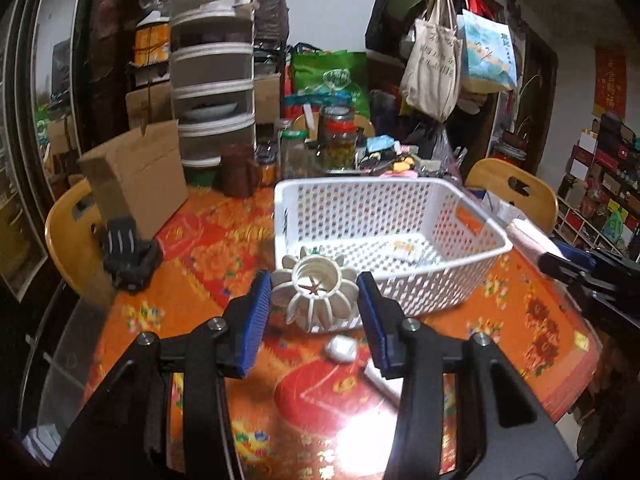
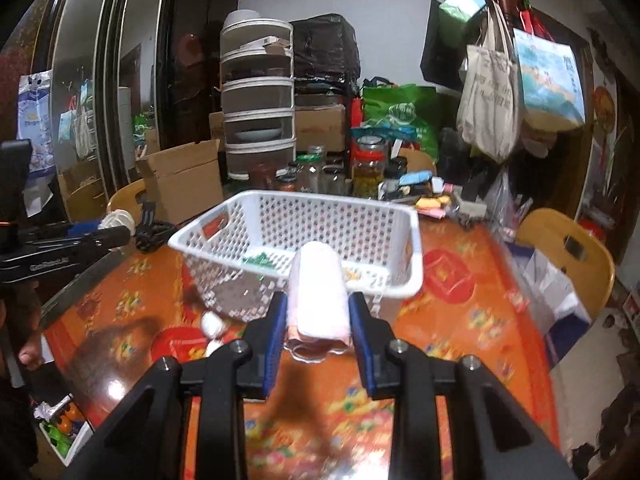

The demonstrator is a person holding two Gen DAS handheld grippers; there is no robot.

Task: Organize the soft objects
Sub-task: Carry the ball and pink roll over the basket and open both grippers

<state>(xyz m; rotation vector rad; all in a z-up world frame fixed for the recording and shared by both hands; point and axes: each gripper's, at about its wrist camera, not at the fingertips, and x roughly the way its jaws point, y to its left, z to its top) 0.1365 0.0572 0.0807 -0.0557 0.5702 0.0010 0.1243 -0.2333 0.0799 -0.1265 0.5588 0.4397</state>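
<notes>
My left gripper (image 1: 315, 300) is shut on a white ribbed flower-shaped soft object (image 1: 316, 294) and holds it above the table, just before the near wall of a white perforated basket (image 1: 472, 216). My right gripper (image 2: 319, 312) is shut on a rolled pale pink towel (image 2: 320, 292), held in front of the basket's (image 2: 412, 248) near rim. The towel and right gripper also show in the left wrist view (image 1: 532, 240) at the basket's right. Small green and yellow items (image 2: 262, 261) lie in the basket.
The table has an orange and red floral cloth (image 1: 200, 280). A small white object (image 1: 341, 349) and a white card (image 1: 384, 384) lie near the front. A cardboard box (image 1: 136, 176), a black holder (image 1: 130, 256), jars (image 1: 340, 136) and a tiered rack (image 1: 214, 80) stand behind. Wooden chairs (image 2: 568, 252) flank the table.
</notes>
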